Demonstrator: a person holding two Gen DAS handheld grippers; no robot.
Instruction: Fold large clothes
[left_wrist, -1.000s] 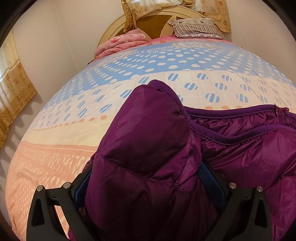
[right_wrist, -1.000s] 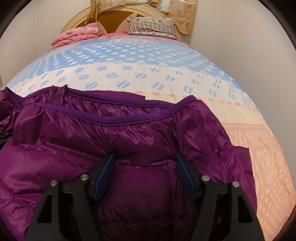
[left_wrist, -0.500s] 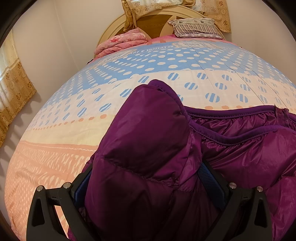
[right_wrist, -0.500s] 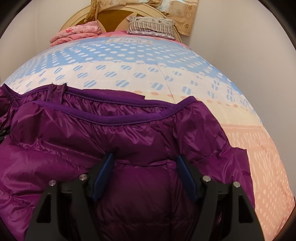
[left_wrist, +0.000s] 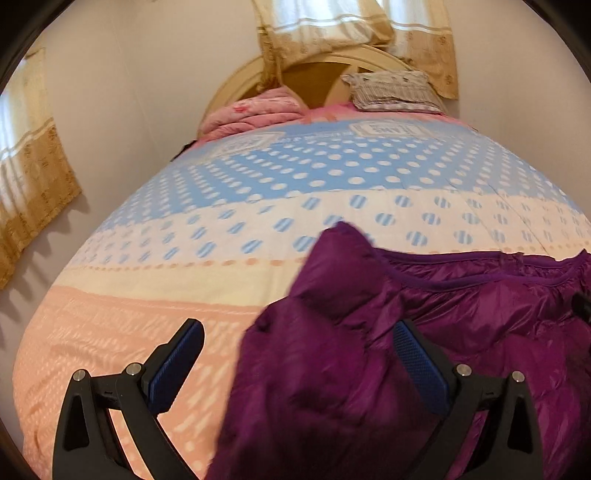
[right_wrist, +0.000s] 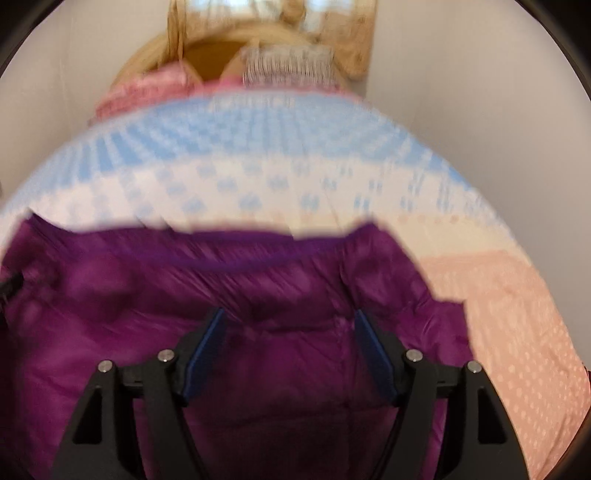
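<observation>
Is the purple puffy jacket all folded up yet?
Not yet. Done: the purple jacket lies spread on the bedspread. In hand: its bunched shoulder sits between the left gripper's open jaws, with one pad clear of it. Fabric fills the right gripper's jaws, too blurred to tell a grip. Left: no neat fold shows, so the folding remains.

Jacket (left_wrist: 424, 350) on bed (left_wrist: 258, 240); pillow (left_wrist: 395, 90) behind, at headboard (left_wrist: 306, 74).
</observation>
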